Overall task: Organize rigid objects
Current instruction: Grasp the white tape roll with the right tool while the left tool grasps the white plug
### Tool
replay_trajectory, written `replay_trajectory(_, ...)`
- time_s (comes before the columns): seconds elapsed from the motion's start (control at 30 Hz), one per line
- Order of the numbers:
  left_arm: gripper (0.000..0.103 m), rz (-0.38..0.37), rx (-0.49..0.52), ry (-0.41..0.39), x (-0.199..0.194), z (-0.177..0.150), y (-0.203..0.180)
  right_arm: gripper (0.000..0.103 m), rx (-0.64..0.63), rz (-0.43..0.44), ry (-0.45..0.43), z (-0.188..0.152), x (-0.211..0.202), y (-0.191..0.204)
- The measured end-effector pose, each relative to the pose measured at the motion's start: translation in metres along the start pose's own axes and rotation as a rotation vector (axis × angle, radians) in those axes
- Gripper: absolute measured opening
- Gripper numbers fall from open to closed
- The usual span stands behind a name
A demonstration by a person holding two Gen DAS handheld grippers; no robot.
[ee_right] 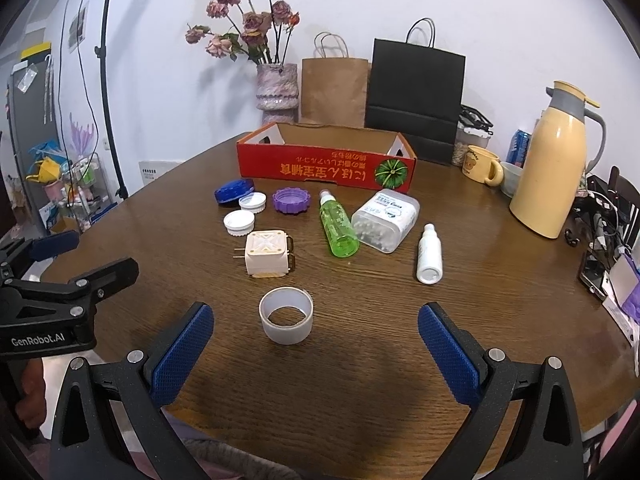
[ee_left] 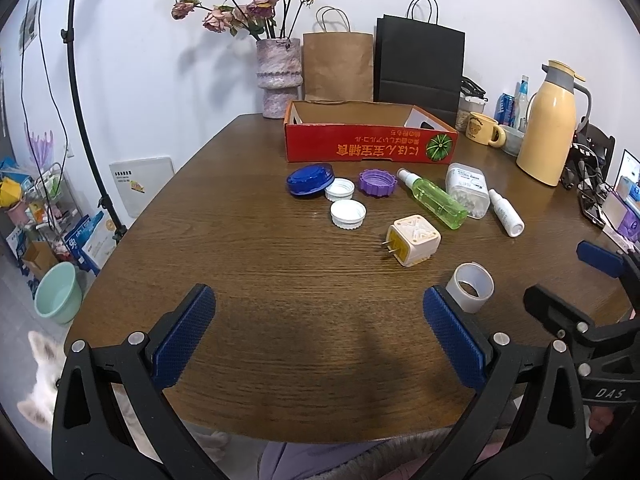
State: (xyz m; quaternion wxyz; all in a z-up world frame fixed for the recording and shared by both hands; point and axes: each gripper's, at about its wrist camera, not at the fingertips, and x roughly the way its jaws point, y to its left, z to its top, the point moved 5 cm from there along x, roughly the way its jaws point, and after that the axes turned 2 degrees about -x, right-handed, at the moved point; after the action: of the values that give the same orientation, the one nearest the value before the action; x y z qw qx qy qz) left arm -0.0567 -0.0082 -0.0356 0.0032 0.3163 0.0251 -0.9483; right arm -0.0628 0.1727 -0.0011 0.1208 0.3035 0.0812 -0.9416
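Note:
Loose items lie on the brown table before a red cardboard box (ee_left: 370,146) (ee_right: 326,170): a blue lid (ee_left: 310,180) (ee_right: 234,191), two white caps (ee_left: 348,214) (ee_right: 239,222), a purple ring lid (ee_left: 378,182) (ee_right: 291,201), a green spray bottle (ee_left: 434,198) (ee_right: 338,226), a clear cotton-swab box (ee_left: 468,190) (ee_right: 386,220), a white bottle (ee_left: 506,212) (ee_right: 429,254), a cream plug adapter (ee_left: 414,240) (ee_right: 267,254) and a white tape ring (ee_left: 470,286) (ee_right: 286,320). My left gripper (ee_left: 320,334) hangs open over bare table near the front edge. My right gripper (ee_right: 316,350) is open just behind the tape ring.
At the back stand a vase of dried roses (ee_left: 278,76), a brown paper bag (ee_left: 338,66) and a black bag (ee_left: 418,64). A yellow thermos (ee_right: 554,168), a mug (ee_right: 480,166) and cables crowd the right edge. A white furry animal (ee_left: 44,376) is below the table's left front.

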Motion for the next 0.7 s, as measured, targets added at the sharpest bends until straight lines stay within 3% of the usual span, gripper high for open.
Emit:
replay_trajectory(0.4,0.103,0.026,-0.017,0.025,0.022,0.001,0.008,0.102,-0.057,0.046,0.111,-0.011,0.059,0.011)
replay_trajectory(0.6,0.103,0.043,-0.023,0.037,0.031,0.003,0.01,0.088,-0.076,0.067,0.138,-0.011,0.08,0.015)
replay_trajectory(0.7,0.103,0.048,-0.024,0.04,0.033,0.003,0.009,0.072,-0.078,0.087,0.156,-0.013,0.087,0.016)
